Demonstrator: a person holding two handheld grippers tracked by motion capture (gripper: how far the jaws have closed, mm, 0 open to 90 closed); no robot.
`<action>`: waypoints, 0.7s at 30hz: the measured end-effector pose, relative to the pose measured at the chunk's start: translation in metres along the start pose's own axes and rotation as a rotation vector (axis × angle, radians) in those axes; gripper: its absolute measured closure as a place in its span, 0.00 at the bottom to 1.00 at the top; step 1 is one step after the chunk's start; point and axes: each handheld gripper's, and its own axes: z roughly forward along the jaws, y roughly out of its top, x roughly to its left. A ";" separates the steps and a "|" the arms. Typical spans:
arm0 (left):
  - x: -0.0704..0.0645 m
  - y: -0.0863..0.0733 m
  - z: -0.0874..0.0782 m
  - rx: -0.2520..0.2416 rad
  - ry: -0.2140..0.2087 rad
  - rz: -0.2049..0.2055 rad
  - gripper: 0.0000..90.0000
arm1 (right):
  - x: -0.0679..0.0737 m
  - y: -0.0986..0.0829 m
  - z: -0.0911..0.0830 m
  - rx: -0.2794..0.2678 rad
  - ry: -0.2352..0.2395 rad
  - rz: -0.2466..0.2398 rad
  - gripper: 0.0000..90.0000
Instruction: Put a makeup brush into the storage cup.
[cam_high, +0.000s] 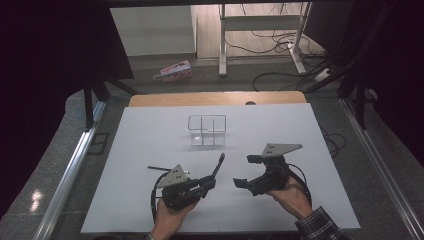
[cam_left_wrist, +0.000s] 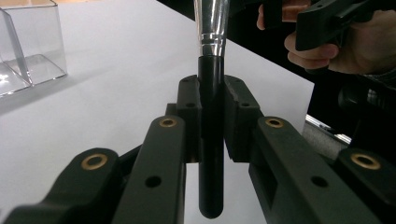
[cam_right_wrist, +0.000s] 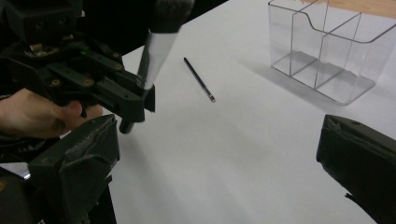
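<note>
Jaws of the left gripper clamped on the black handle of a makeup brush, held tilted above the white tabletop, bristles up. Right gripper alongside, jaws wide apart, hand underneath. Farther off, a clear organizer and a thin pencil lying flat.

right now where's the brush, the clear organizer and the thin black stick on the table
brush (cam_left_wrist: 211, 154): left gripper view, black handle between the jaws
clear organizer (cam_right_wrist: 327, 60): right gripper view, front wall
thin black stick (cam_right_wrist: 199, 79): right gripper view, mid-shaft
</note>
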 end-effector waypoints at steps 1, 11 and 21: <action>0.000 0.000 0.000 0.000 0.000 0.000 0.88 | 0.001 0.001 0.001 0.000 -0.003 -0.001 0.00; -0.004 0.000 0.005 -0.026 0.010 0.002 0.88 | 0.011 0.007 0.015 -0.010 0.018 0.042 0.05; -0.009 0.003 0.009 -0.009 0.048 0.037 0.88 | 0.021 0.012 0.024 -0.062 0.077 0.086 0.47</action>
